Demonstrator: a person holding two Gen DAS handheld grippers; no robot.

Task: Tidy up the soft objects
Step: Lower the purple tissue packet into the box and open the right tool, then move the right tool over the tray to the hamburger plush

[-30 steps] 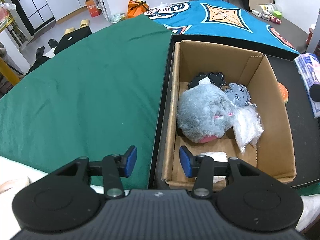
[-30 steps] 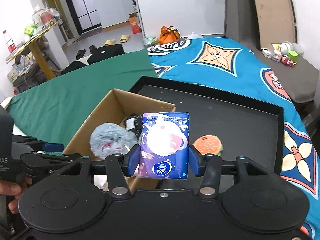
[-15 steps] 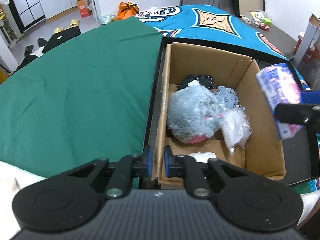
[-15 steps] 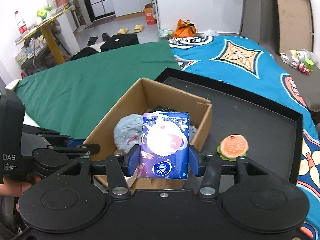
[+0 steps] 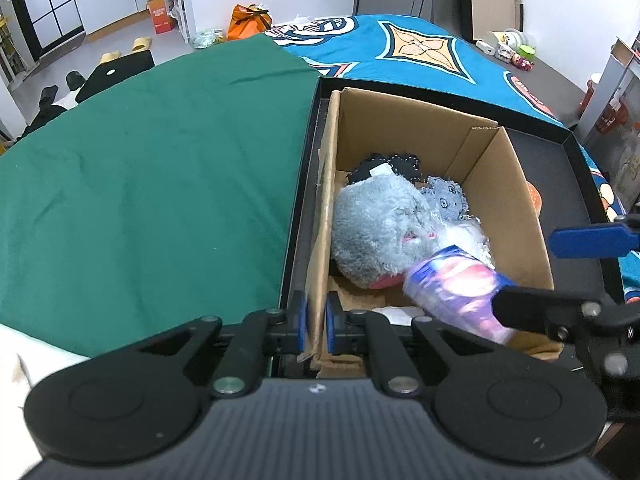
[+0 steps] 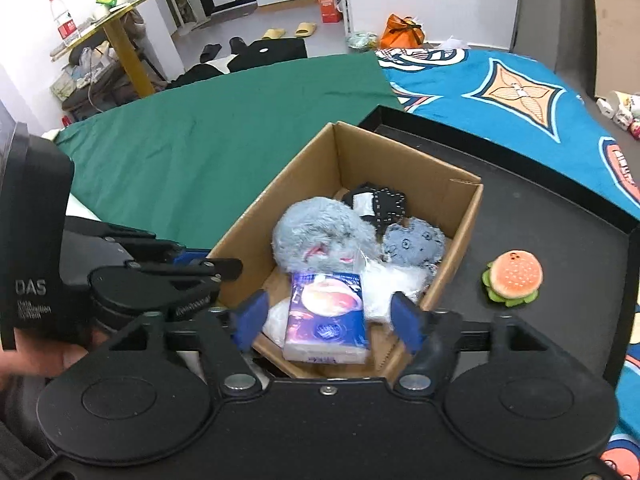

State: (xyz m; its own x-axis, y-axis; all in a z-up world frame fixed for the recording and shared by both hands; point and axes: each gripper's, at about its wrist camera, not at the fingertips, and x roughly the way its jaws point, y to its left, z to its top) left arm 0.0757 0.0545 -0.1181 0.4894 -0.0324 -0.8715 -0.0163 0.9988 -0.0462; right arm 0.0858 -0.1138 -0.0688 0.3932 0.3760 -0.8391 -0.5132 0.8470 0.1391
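A cardboard box [image 5: 404,120] [image 6: 404,164] stands in a black tray [image 6: 560,216]. In it lie a grey fluffy plush [image 5: 380,232] [image 6: 324,232], a small grey-blue plush [image 6: 414,242], a black fabric piece [image 6: 378,202] and a clear plastic bag [image 6: 394,284]. My left gripper [image 5: 316,322] is shut on the box's near left wall. My right gripper [image 6: 326,322] is open over the box's near end. The purple tissue pack [image 6: 326,320] [image 5: 456,292] is free between its fingers, inside the box.
A burger plush [image 6: 512,278] lies on the tray to the right of the box. A green cloth [image 5: 140,184] covers the table to the left. A blue patterned cloth [image 6: 520,96] lies beyond the tray.
My right gripper moved over the box and opened, letting go of the tissue pack, which has dropped into the box. My left gripper closed on the box's left wall.
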